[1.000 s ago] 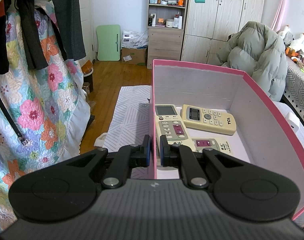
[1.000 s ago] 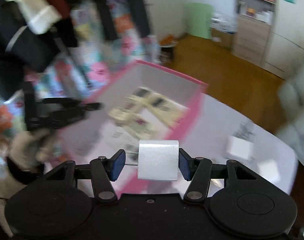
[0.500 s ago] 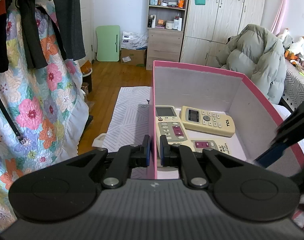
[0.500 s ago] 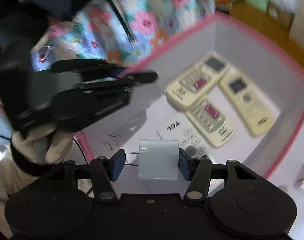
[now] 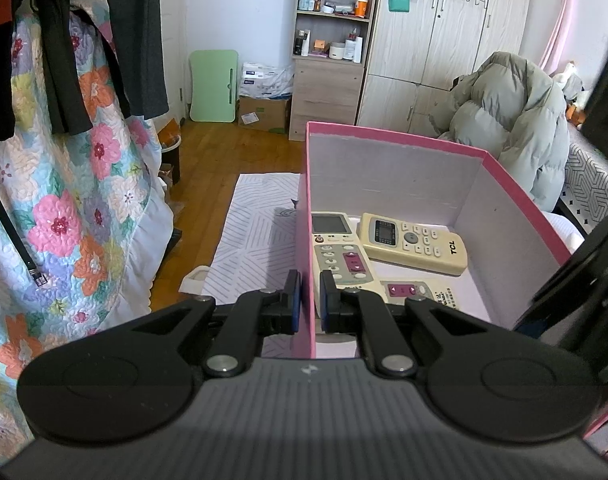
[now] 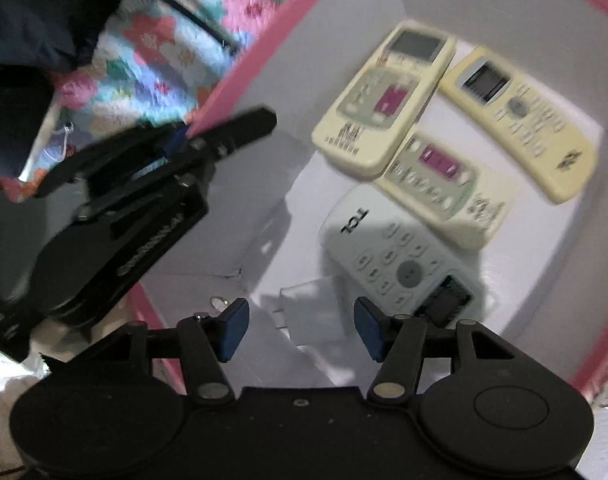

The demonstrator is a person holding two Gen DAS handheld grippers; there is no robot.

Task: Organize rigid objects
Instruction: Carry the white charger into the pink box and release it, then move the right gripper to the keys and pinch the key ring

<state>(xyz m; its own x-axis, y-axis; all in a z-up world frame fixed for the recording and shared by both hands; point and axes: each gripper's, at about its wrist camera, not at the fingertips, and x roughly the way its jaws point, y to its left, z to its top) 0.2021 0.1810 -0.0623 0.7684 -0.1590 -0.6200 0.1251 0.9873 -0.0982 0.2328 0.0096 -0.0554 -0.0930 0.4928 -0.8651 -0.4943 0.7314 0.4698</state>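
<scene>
My left gripper is shut on the left wall of the pink box; it also shows as a dark shape at that rim. Several remotes lie on the box floor: a cream one with a pink panel, a second like it, a yellowish one and a white TCL one. My right gripper hangs inside the box with its jaws opening. A small white plug block lies on the floor between the pads, touching neither.
A floral quilt and dark clothes hang at the left. A striped mat lies on the wood floor beside the box. A puffy grey jacket sits behind the box, with a shelf unit at the back.
My right gripper came down over the box and into it, tilting downward. Its jaws let go of the white block, which now rests on the box floor. The left gripper kept still.
</scene>
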